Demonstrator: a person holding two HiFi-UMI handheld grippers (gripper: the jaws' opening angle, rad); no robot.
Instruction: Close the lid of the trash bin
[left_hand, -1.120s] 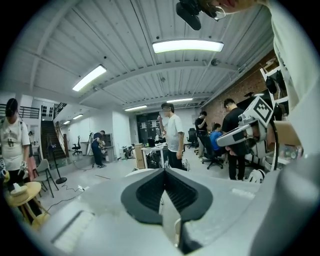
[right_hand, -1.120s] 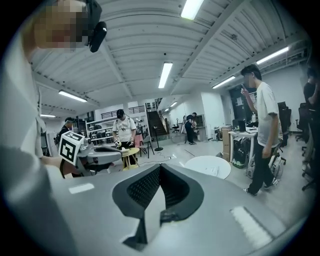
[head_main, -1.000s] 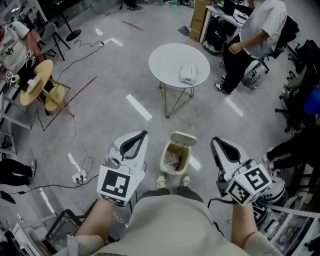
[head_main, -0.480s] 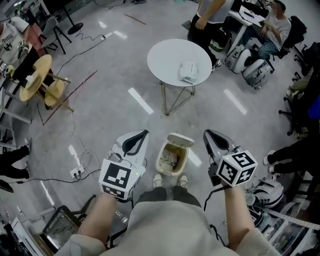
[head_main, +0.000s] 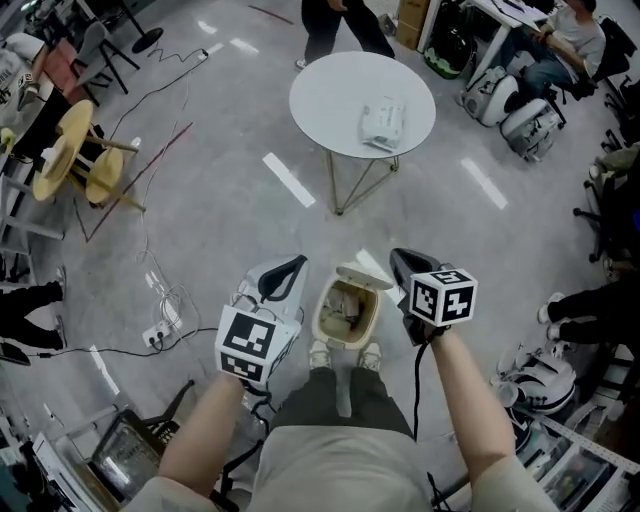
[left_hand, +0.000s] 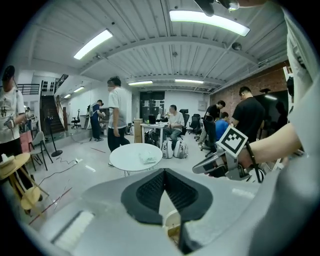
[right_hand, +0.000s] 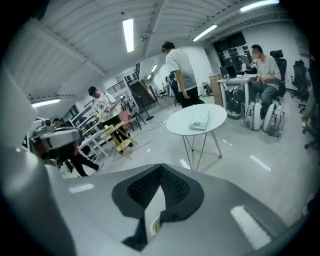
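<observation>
– While its lid (head_main: 365, 277) stands tipped up at the far rim, where does the trash bin (head_main: 345, 318) sit?

– On the grey floor (head_main: 230, 200), right in front of the person's shoes (head_main: 321, 359), whose toes come just beside its near wall. It is a small cream bin, its mouth uncovered, with crumpled rubbish (head_main: 346, 306) showing inside.

– And the tongs?

– One on each side of it, both held above the floor and apart from it. The left tongs (head_main: 290, 266) hang just left of the bin. The left gripper view shows their black pads (left_hand: 150, 187) clenched, tips meeting, nothing caught between them; a slice of the bin's rim shows through the gap behind the tips.

– The right ones?

– The right tongs (head_main: 398, 259) hover close to the raised lid, near its right edge; whether they touch it I cannot tell. Their pads are clenched too, tips together and empty.

– What lies further out?

– Beyond the bin stands a round white desk (head_main: 330, 95) on thin metal legs, with a pale packet (head_main: 383, 121) lying on it. Off to the left a cable (head_main: 150, 270) trails across the floor to a power strip (head_main: 160, 333).
</observation>
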